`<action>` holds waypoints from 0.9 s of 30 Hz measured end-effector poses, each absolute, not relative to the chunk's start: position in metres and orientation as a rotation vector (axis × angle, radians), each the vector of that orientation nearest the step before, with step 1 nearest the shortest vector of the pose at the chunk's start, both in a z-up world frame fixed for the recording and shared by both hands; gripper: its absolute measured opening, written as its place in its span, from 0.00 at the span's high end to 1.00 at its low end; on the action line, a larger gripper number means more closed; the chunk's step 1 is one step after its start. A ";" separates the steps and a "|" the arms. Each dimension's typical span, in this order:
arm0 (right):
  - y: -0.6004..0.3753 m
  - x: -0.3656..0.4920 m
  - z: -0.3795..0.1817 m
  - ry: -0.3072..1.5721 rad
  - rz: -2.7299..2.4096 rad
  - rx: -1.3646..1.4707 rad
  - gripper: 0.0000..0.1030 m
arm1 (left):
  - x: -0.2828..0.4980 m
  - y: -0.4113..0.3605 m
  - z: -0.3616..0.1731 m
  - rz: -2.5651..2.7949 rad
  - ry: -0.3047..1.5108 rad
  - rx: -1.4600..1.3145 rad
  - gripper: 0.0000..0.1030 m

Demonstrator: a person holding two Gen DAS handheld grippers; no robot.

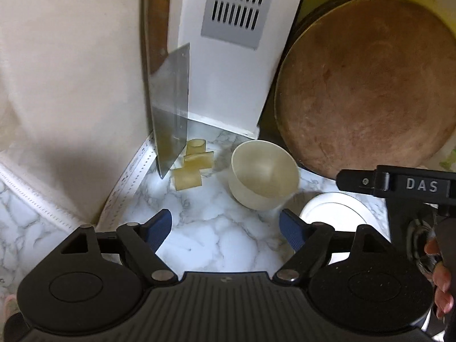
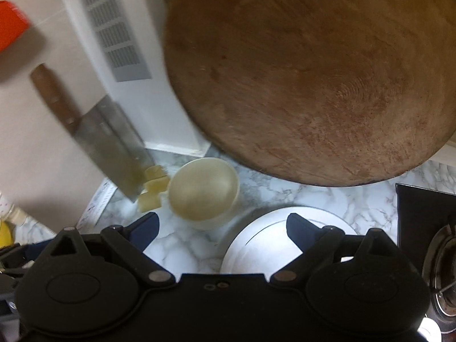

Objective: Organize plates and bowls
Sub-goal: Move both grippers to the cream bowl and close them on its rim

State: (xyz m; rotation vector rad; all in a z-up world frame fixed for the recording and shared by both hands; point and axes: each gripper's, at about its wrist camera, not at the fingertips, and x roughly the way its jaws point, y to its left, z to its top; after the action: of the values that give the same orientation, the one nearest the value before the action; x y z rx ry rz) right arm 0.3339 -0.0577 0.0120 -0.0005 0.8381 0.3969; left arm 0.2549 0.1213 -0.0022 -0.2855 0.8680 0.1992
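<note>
- While both tools are hovering over the marble tabletop (image 1: 216, 239), the round wooden cutting board (image 1: 367, 85) is standing on edge at the back right, leaning against the wall behind it and filling much of the right wrist view.
- The white appliance (image 1: 228, 65) with a grey slotted vent is standing behind the bowl, just left of the board.
- The left tool (image 1: 226, 229) is sitting low over the tabletop with its blue-padded fingers (image 1: 159, 228) spread wide apart and gripping nothing; the bowl is lying ahead of the gap, apart from both pads.
- The right tool (image 2: 222, 226) is likewise showing its fingers (image 2: 299, 230) well apart and empty, with the right finger hanging over the plate; in the left wrist view its black body, marked "DAS", is reaching in from the right edge.
- The cleaver (image 1: 171, 108), with a wooden handle, is standing blade-down in the corner, leaning against the cream wall.
- The white plate (image 2: 256, 245) is lying flat on the tabletop near the bottom of the right wrist view, just right of the bowl and partly hidden by the tool.
- The cream bowl (image 1: 263, 178) is sitting on the tabletop, tilted so its opening is facing the cameras, between the cleaver and the board.
- The pale yellow blocks (image 1: 193, 168) are lying at the cleaver's tip, just left of the bowl.
</note>
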 end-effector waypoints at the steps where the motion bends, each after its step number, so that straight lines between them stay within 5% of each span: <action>1: -0.058 0.340 0.009 0.844 0.390 0.005 0.07 | 0.262 0.120 -0.005 0.210 0.872 -0.286 0.20; 13: -0.051 0.409 -0.035 0.931 0.338 0.068 0.13 | 0.348 0.113 -0.043 0.269 0.945 -0.285 0.20; 27: -0.032 0.441 -0.077 0.993 0.310 0.094 0.42 | 0.384 0.113 -0.080 0.293 0.985 -0.254 0.21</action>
State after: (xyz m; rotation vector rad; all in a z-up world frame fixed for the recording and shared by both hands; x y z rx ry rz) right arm 0.4407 -0.0318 -0.0775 0.0943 0.9934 0.3095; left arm 0.3838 0.1133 -0.0797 -0.2537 0.9852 0.2935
